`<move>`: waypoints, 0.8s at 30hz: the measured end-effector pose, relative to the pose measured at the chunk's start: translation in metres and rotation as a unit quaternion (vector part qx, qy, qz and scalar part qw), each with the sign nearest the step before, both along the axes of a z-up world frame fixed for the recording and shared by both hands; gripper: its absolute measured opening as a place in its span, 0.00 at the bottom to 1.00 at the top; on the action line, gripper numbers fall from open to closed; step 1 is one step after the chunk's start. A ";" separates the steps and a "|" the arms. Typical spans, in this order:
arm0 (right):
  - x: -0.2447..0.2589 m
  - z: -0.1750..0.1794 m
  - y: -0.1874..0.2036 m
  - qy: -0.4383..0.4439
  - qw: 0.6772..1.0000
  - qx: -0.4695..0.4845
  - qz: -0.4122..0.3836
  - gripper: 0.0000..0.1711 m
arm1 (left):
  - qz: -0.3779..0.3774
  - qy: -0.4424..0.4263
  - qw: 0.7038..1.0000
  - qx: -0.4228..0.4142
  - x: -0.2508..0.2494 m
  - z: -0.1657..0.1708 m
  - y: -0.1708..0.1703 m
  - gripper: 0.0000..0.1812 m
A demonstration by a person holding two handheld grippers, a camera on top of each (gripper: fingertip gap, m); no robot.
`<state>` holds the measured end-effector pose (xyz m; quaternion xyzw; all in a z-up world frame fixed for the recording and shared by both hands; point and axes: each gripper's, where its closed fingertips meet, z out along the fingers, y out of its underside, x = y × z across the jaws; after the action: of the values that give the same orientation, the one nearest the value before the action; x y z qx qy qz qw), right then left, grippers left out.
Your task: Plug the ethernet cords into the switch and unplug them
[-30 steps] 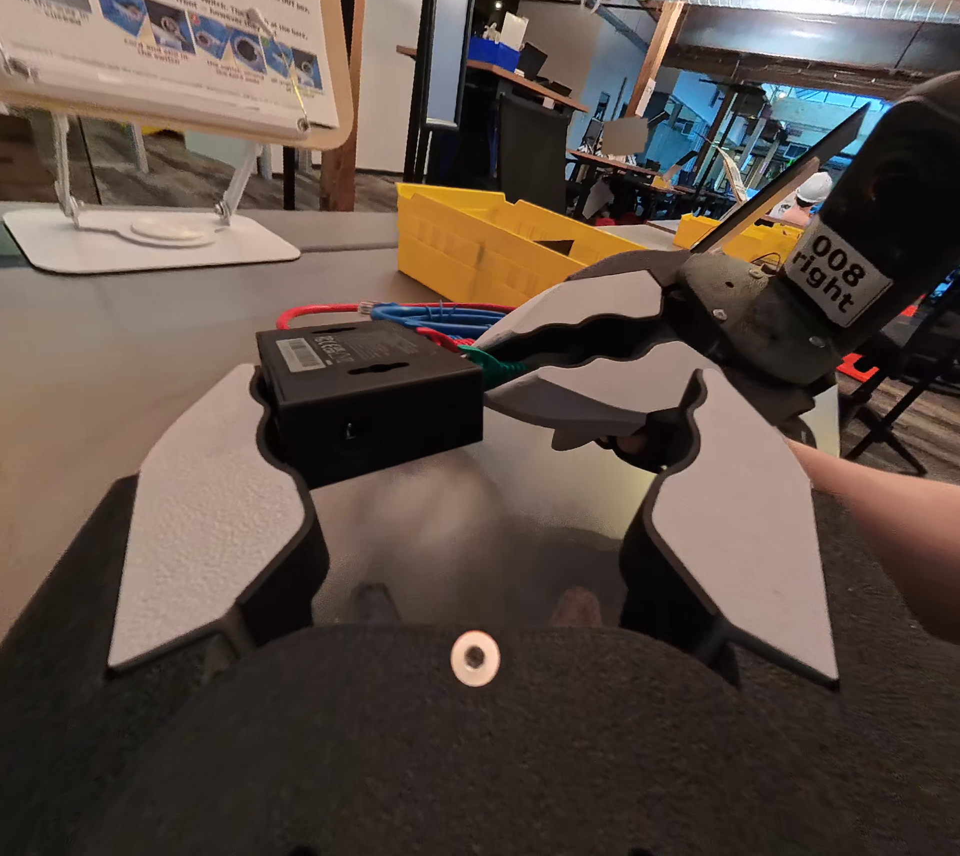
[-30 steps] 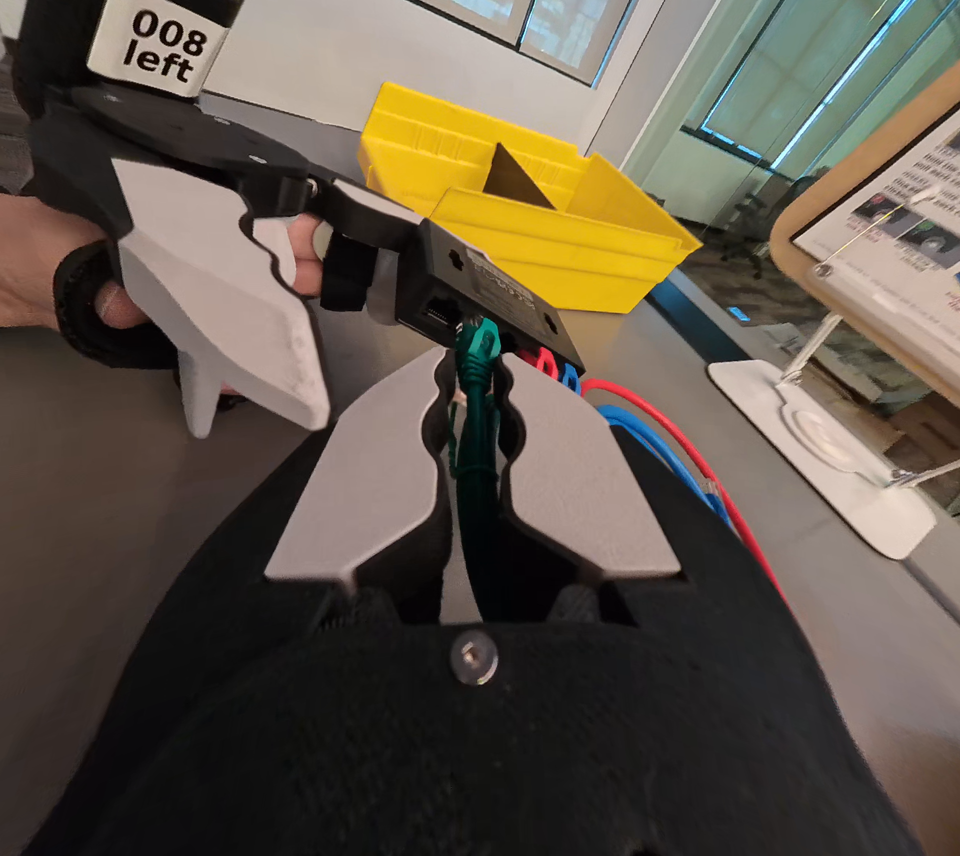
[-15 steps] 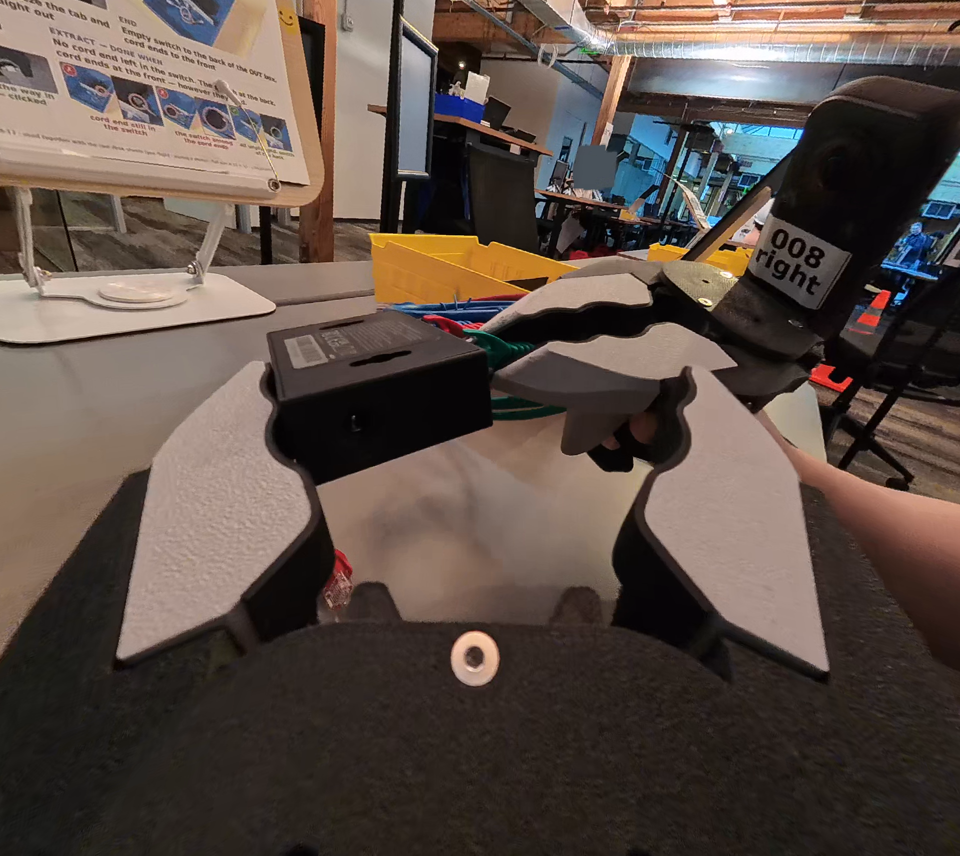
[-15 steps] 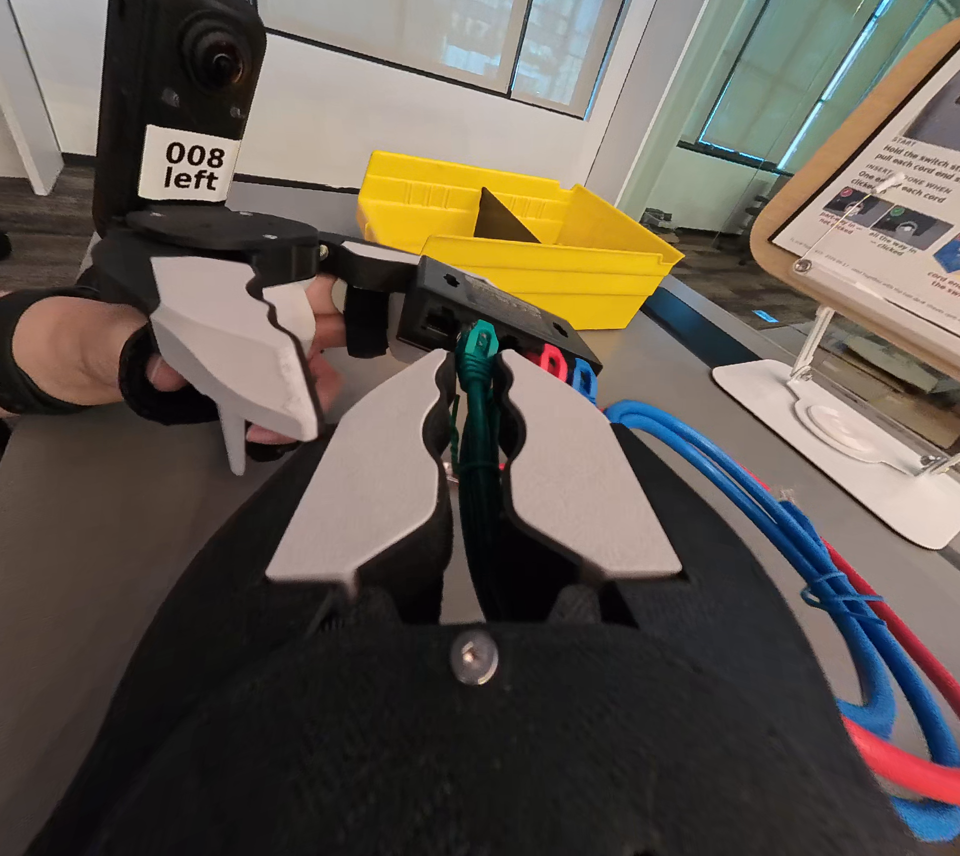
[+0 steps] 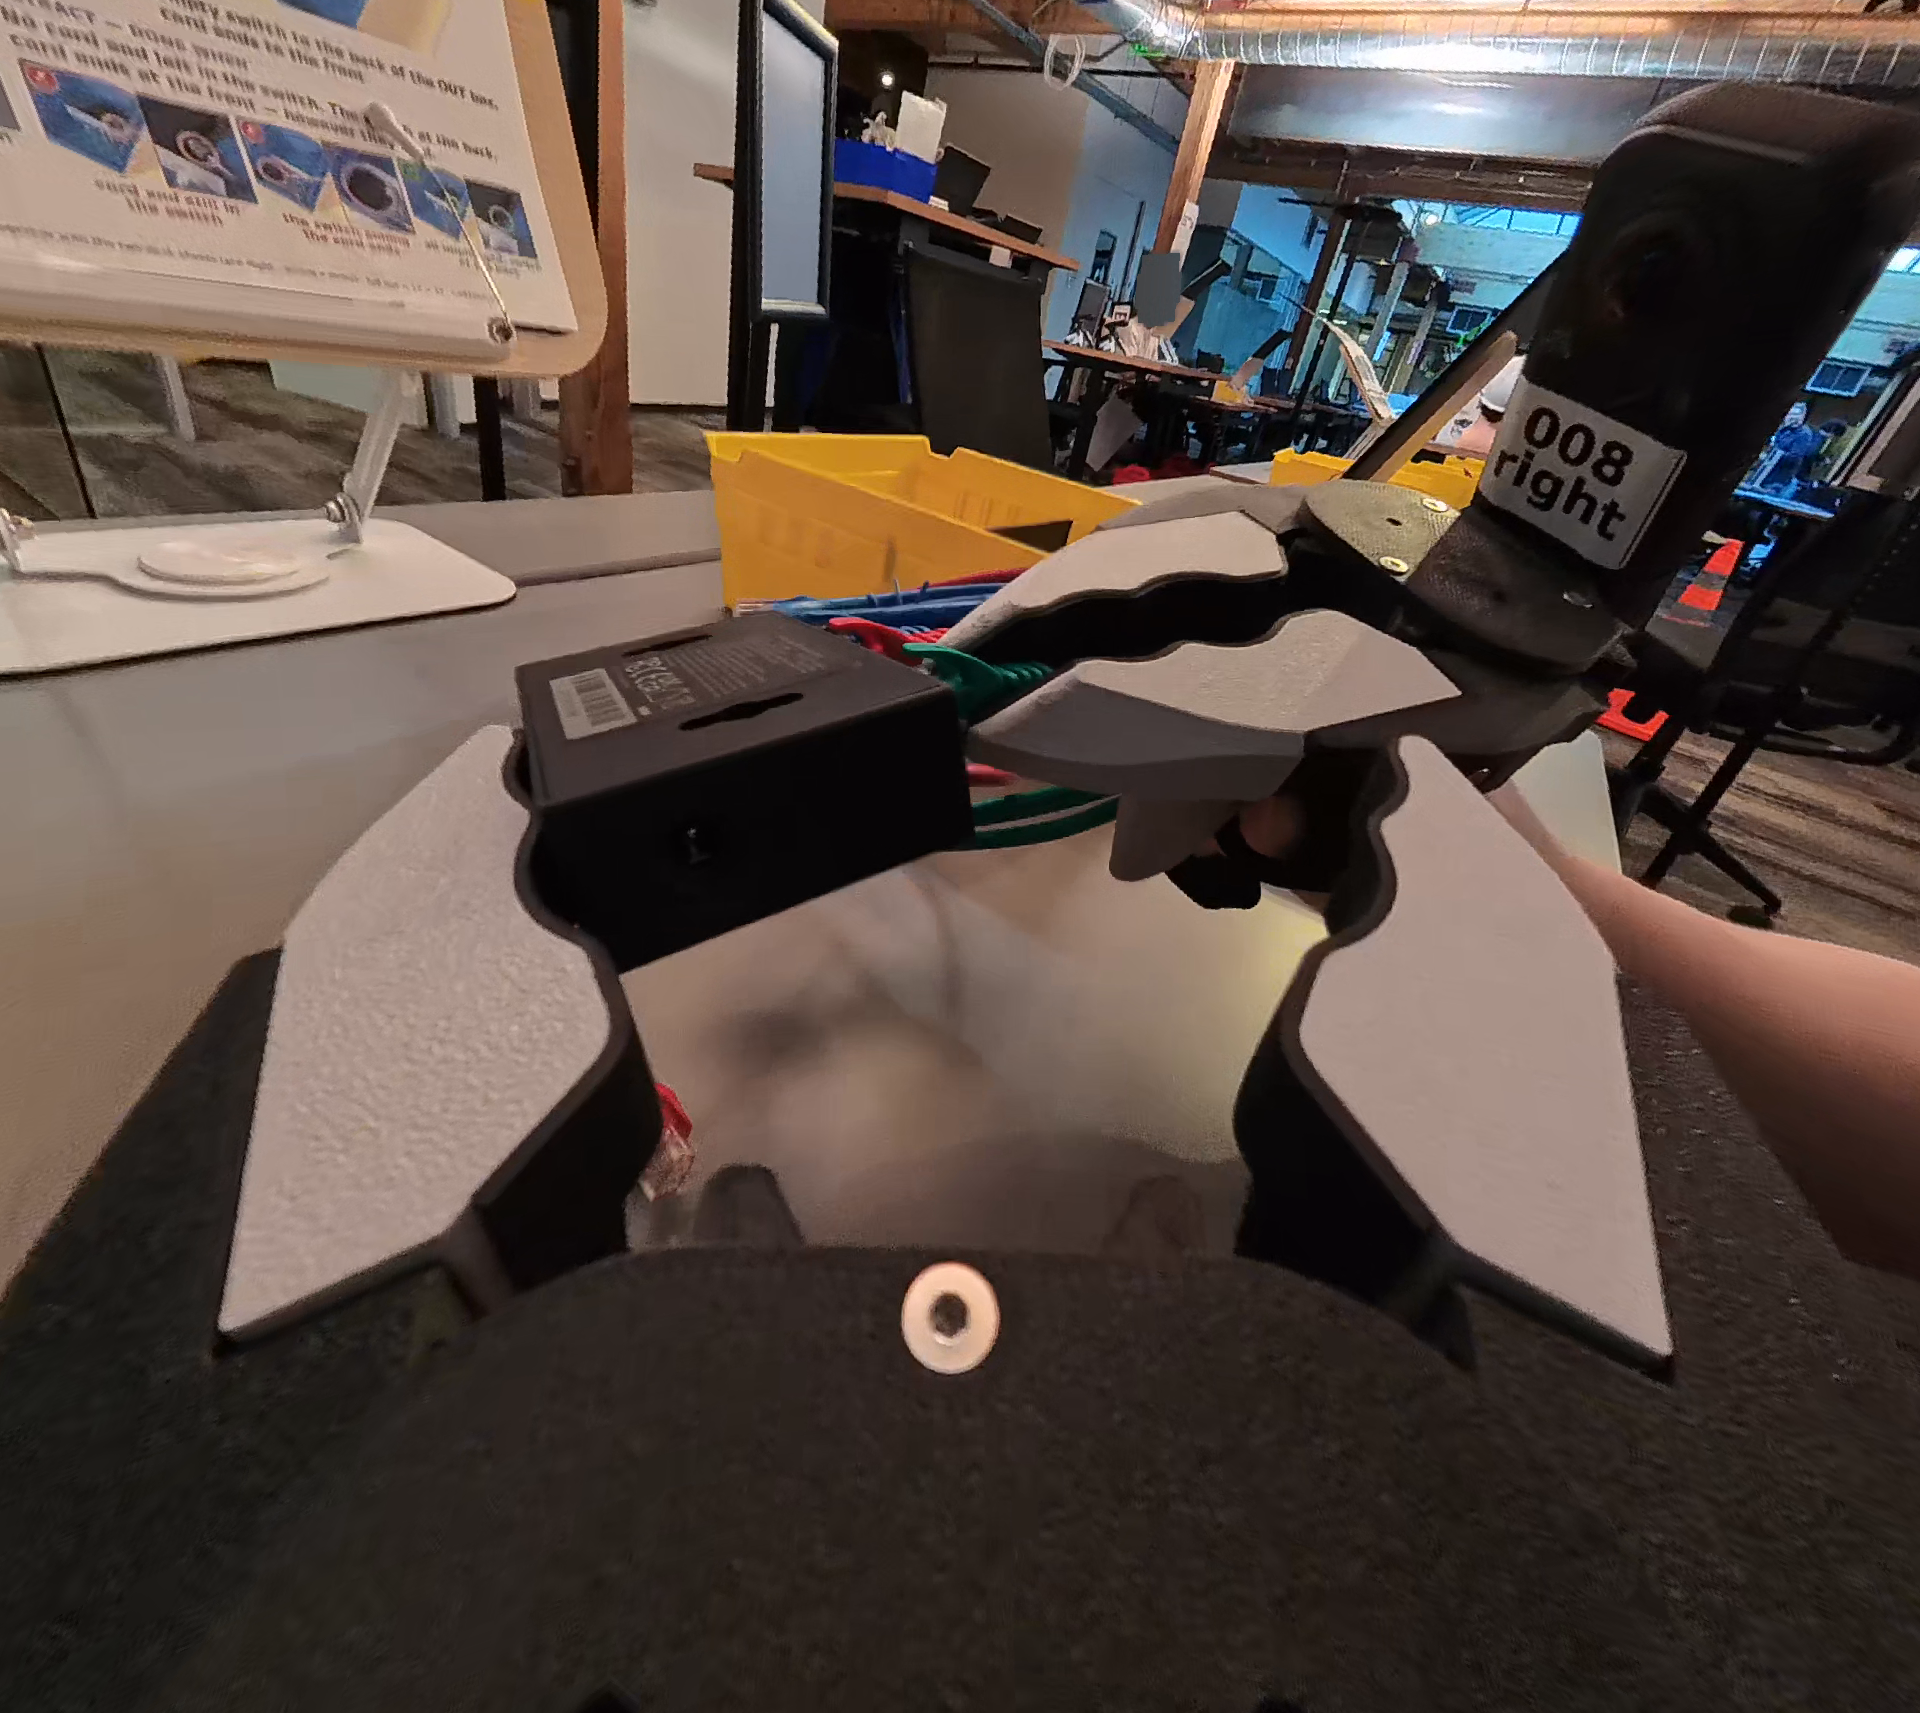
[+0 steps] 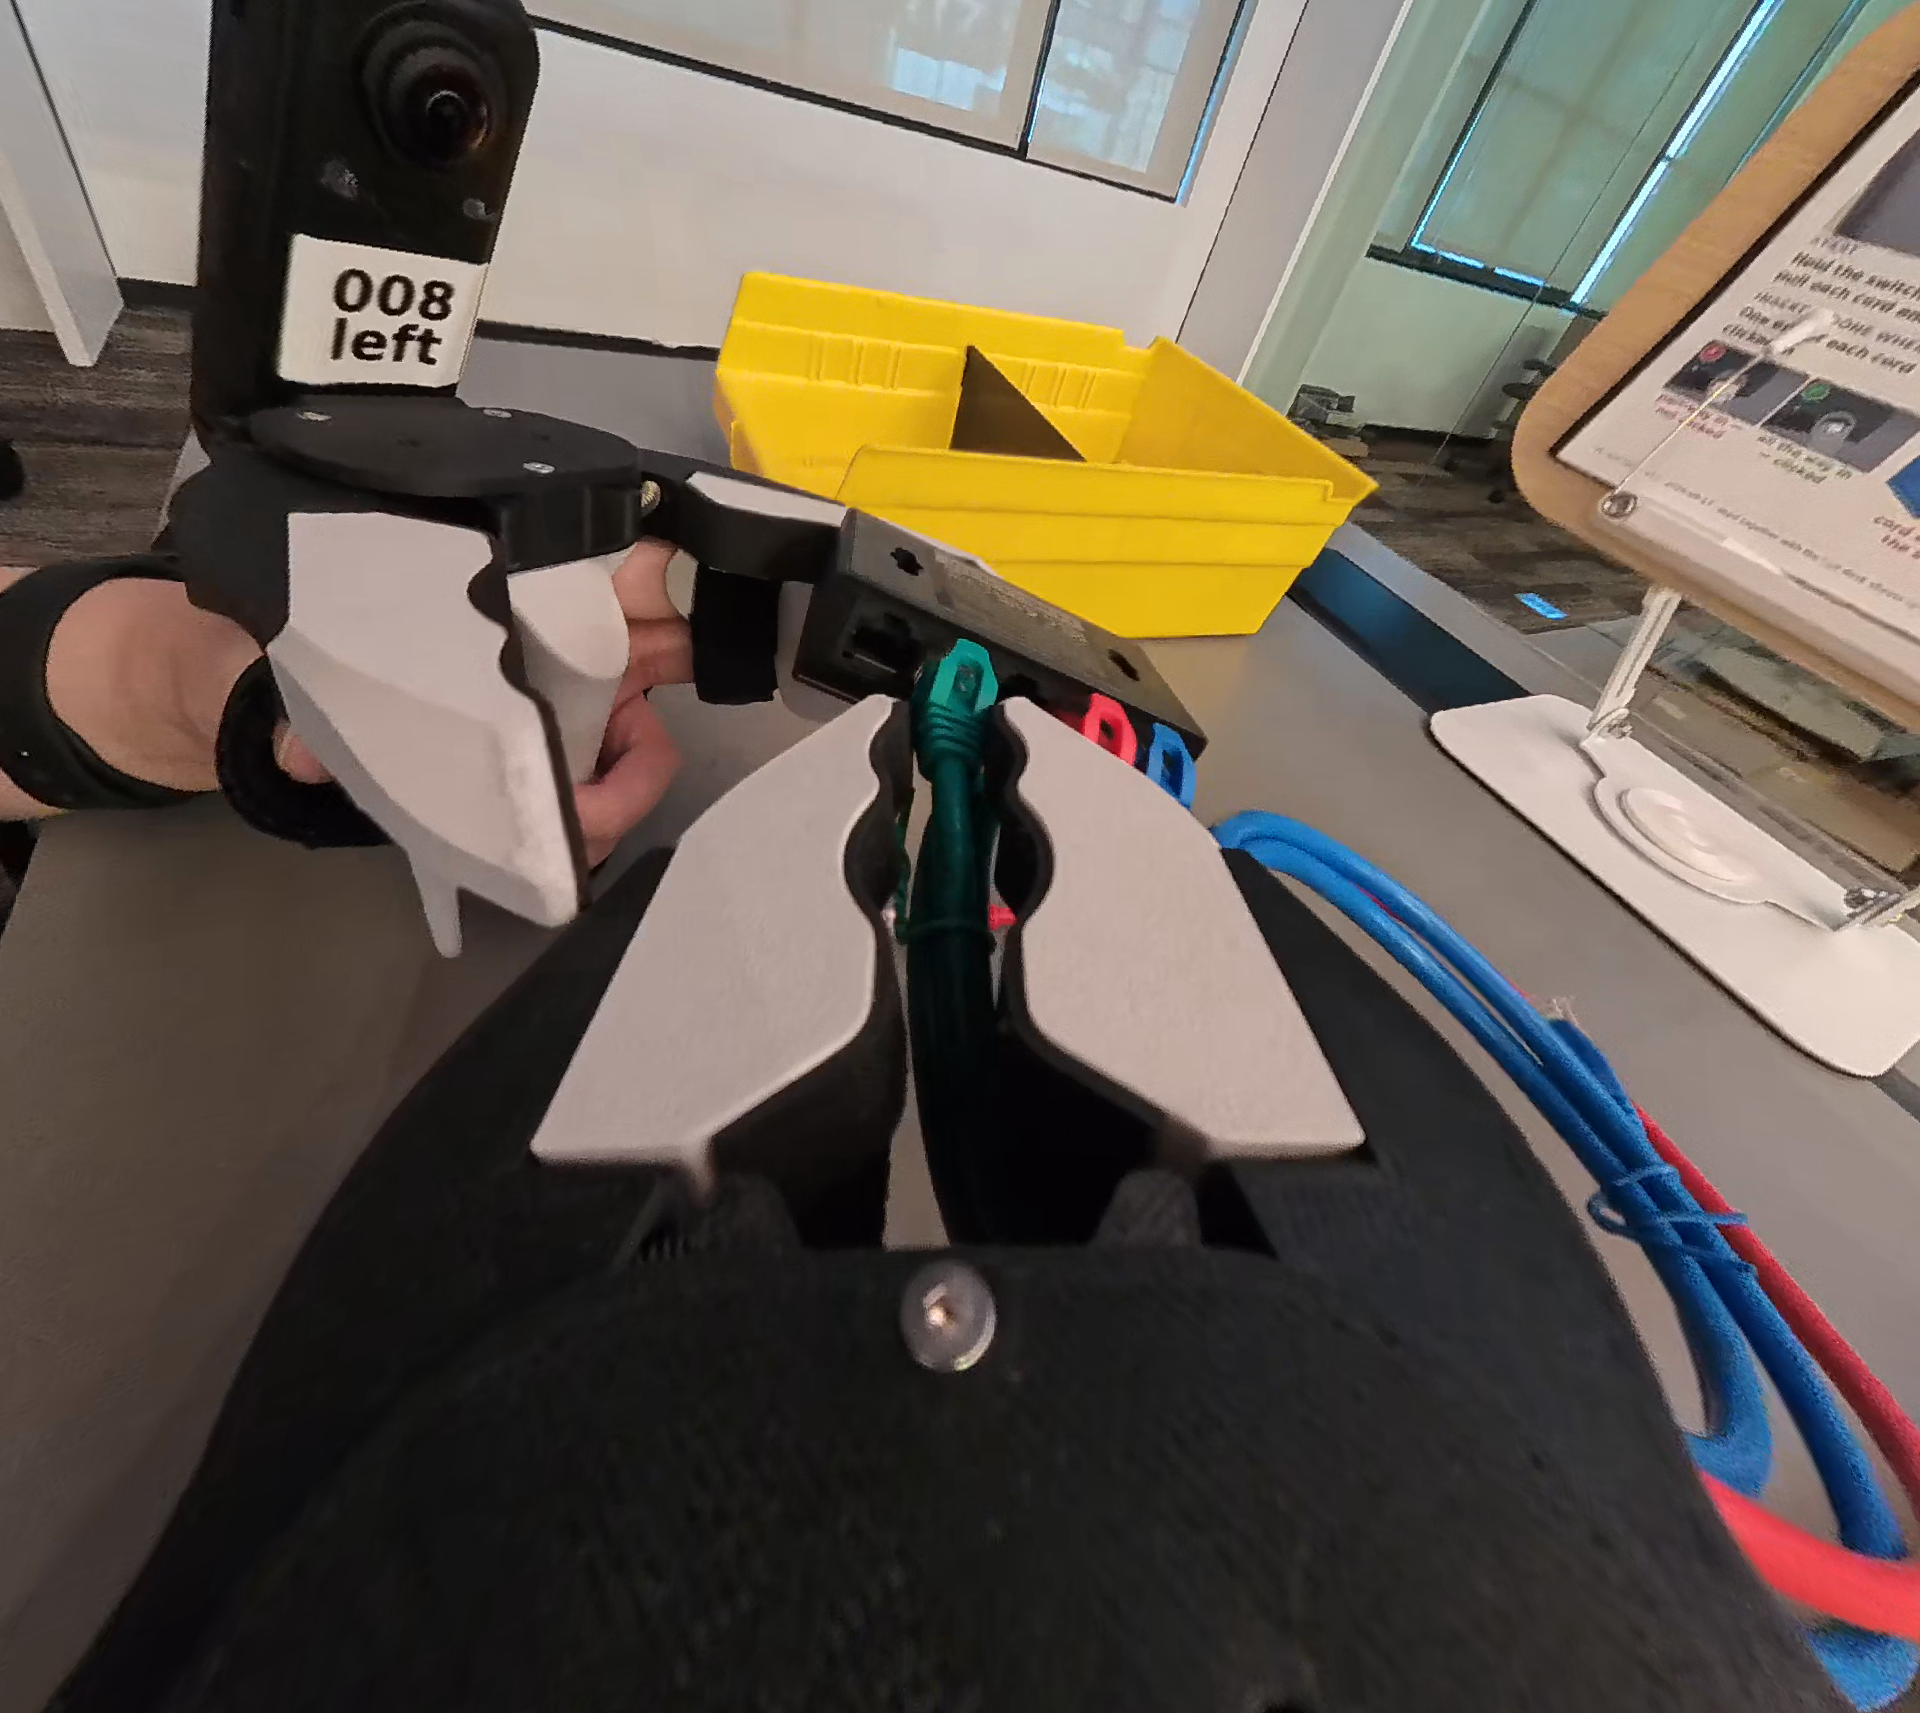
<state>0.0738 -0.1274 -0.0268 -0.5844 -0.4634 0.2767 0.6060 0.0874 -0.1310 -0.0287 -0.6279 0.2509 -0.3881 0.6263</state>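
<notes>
Switch [image 5: 727, 759] is a flat black box held just above the grey table [image 5: 208, 790], tilted, its long axis running from the left gripper [image 5: 945, 842] toward the yellow bin [image 6: 1039, 500]. Port face points at the right gripper [image 6: 951, 759]; the opposite, plain side with one small socket faces the left wrist camera. Top shows a barcode sticker and two slots. In the right wrist view the port row reads: one empty port nearest the left gripper, then the green plug [image 6: 961, 687], red plug [image 6: 1101, 723], blue plug [image 6: 1169, 759].

Green plug sits at its port, nose tilted up toward the switch; whether it is fully seated, cannot tell. Green cord [image 6: 951, 936] runs straight back from the switch between the right gripper's fingers [image 6: 1132, 936].

Right gripper: fingers pressed nearly together, pinching the green cord just behind the plug.

Left gripper: fingers spread wide; the left finger [image 5: 416, 988] touches the switch's end. The right finger stands apart from the switch in this view, so whether the switch is clamped, cannot tell.

Blue cord [image 6: 1507, 1040] and red cord [image 6: 1808, 1331] trail from the switch over the table, right of the right gripper. A white sign stand [image 6: 1662, 832] is beyond them, well apart from the switch.
</notes>
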 end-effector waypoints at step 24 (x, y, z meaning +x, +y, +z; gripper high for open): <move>0.016 0.053 0.018 -0.020 0.991 0.130 -0.008 0.09 | -0.019 0.009 0.994 0.107 0.015 0.053 0.020 0.74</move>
<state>0.0903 -0.1091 0.0259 -0.5099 -0.5025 0.1975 0.6697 0.1023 -0.1111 0.0238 -0.5555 0.3084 -0.3652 0.6804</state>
